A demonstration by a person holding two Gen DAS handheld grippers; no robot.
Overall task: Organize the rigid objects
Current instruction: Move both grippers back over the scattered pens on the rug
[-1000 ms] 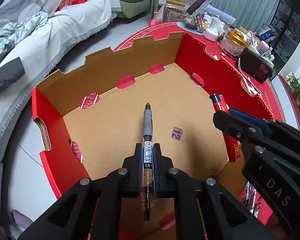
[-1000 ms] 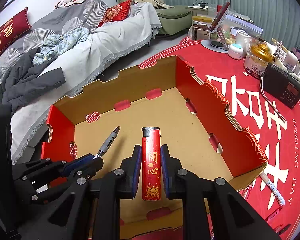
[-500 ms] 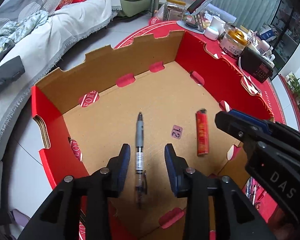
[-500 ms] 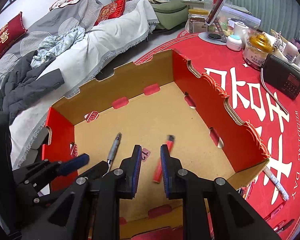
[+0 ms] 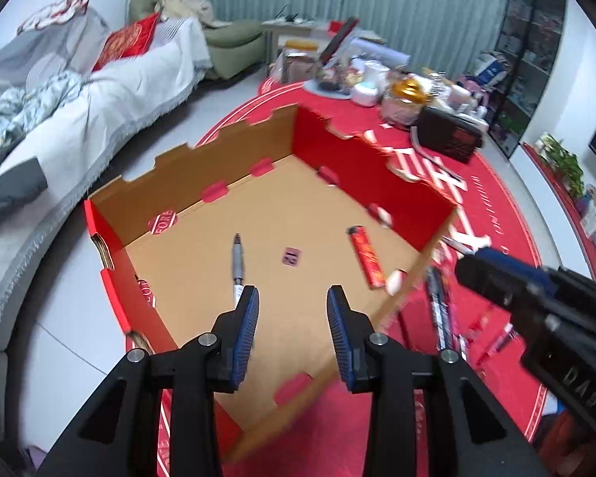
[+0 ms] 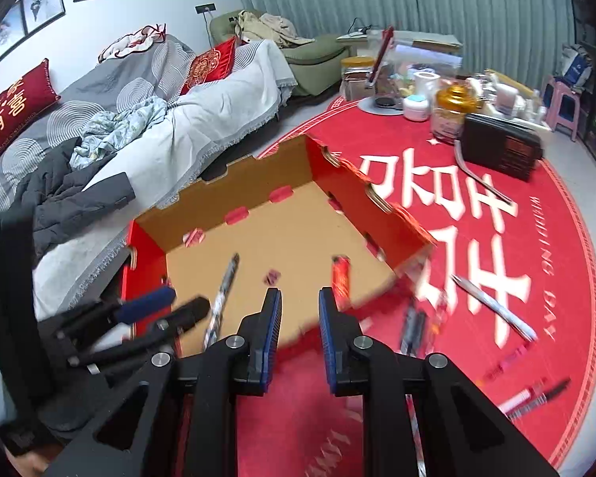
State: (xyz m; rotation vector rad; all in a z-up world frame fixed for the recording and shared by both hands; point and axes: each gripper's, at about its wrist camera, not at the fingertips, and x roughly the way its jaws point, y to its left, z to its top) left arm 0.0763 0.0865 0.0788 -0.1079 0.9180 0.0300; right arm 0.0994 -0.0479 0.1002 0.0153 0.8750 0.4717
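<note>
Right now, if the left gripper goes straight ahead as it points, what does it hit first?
Probably the bare cardboard floor of the box, between the pen and the red lighter. The left gripper is open and lined up with neither; depth is uncertain.

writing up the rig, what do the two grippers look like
Both match: matte black angular frames with triangular cut-outs and silver round bolt heads at the joints. Each finger carries a ribbed blue pad on its inner face. Left gripper, right gripper. The right gripper's body, seen from the left wrist, bears raised letters reading DAS. No cables or sleeves are visible.
</note>
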